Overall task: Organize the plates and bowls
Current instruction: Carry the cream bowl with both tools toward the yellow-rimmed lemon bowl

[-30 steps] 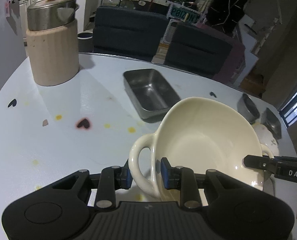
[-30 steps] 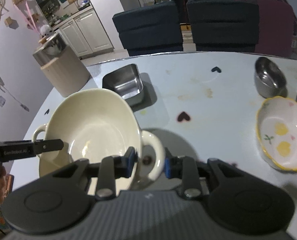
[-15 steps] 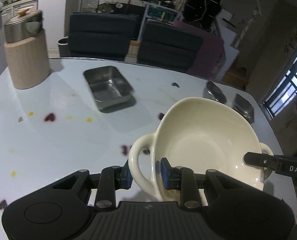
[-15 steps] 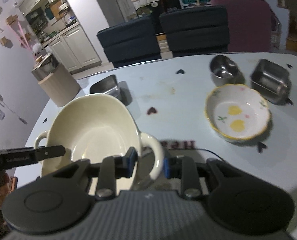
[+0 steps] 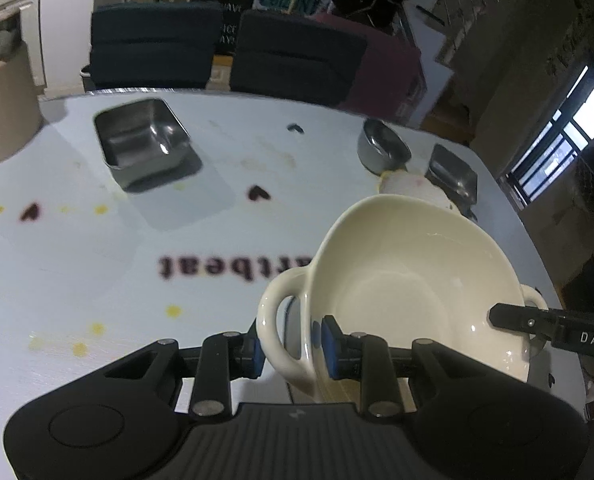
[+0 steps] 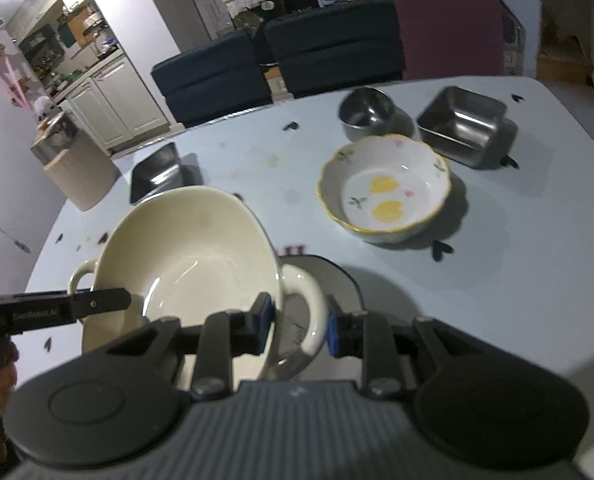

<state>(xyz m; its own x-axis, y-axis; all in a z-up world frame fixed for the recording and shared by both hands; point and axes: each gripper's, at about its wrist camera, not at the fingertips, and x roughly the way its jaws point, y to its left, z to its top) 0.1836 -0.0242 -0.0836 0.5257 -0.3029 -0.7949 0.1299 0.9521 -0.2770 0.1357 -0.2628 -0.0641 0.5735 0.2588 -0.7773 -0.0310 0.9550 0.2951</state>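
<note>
A cream two-handled bowl [image 5: 409, 280] [image 6: 185, 256] hangs just above the pale table [image 5: 97, 260], held from both sides. My left gripper [image 5: 291, 346] is shut on the bowl's left handle, blue pads pressing the loop. My right gripper [image 6: 299, 326] is shut on the opposite handle. Each gripper's finger shows at the far rim in the other wrist view. A flowered bowl with a yellow rim [image 6: 385, 190] sits on the table ahead and to the right of the cream bowl. In the left wrist view it is mostly hidden behind the cream bowl's rim.
A grey round plate with a dark rim [image 6: 337, 280] lies under the bowl's right handle. A round steel bowl [image 6: 367, 112] and a square steel tray [image 6: 463, 122] stand at the far right. A rectangular steel tray [image 5: 141, 142] and a beige canister [image 6: 75, 160] are far left. Chairs line the far edge.
Both grippers have carried the cream bowl to the right across the table. The canister and rectangular tray slid left in view; the flowered bowl and steel dishes came closer.
</note>
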